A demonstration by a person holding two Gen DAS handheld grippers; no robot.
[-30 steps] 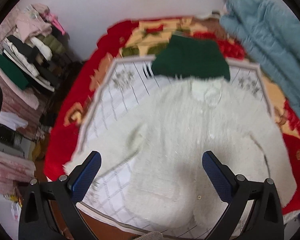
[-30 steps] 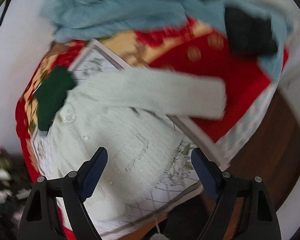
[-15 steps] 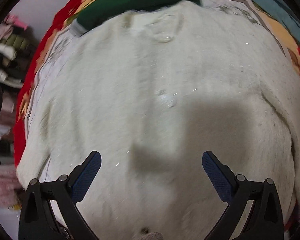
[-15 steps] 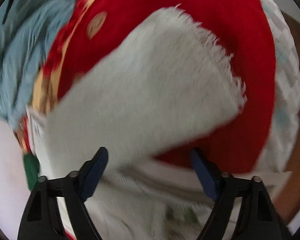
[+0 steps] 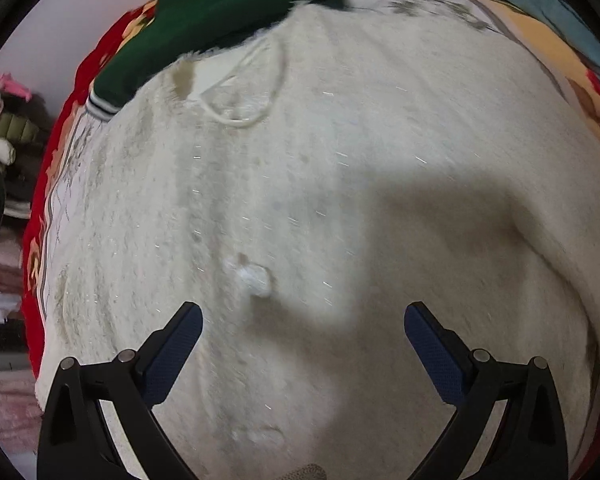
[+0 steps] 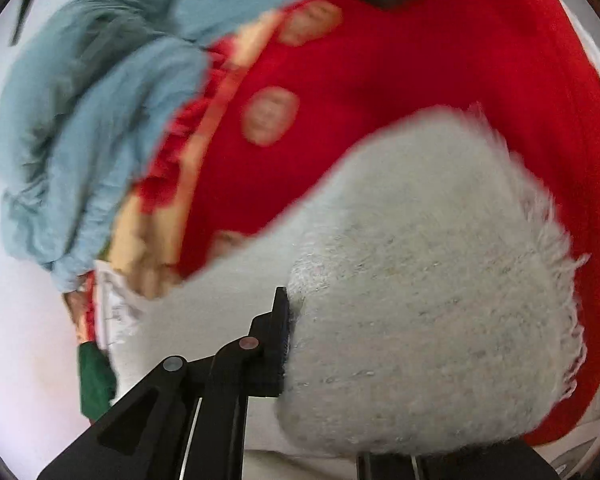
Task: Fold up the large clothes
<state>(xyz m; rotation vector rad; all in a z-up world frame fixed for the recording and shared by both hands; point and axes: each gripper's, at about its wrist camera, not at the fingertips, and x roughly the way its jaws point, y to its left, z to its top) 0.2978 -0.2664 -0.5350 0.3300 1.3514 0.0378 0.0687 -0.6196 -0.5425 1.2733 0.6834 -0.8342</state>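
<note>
Red blanket (image 6: 400, 92) — white sweater (image 5: 340, 200) spread.

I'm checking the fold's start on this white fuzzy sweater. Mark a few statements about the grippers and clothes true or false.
1. The right gripper is shut on the white sweater's sleeve. True.
2. The left gripper is clamped on the sweater. False: its jaws stand open over the sweater's body.
3. A green garment lies at the sweater's collar. True.
4. The blanket under the sleeve is blue. False: it is red.
</note>
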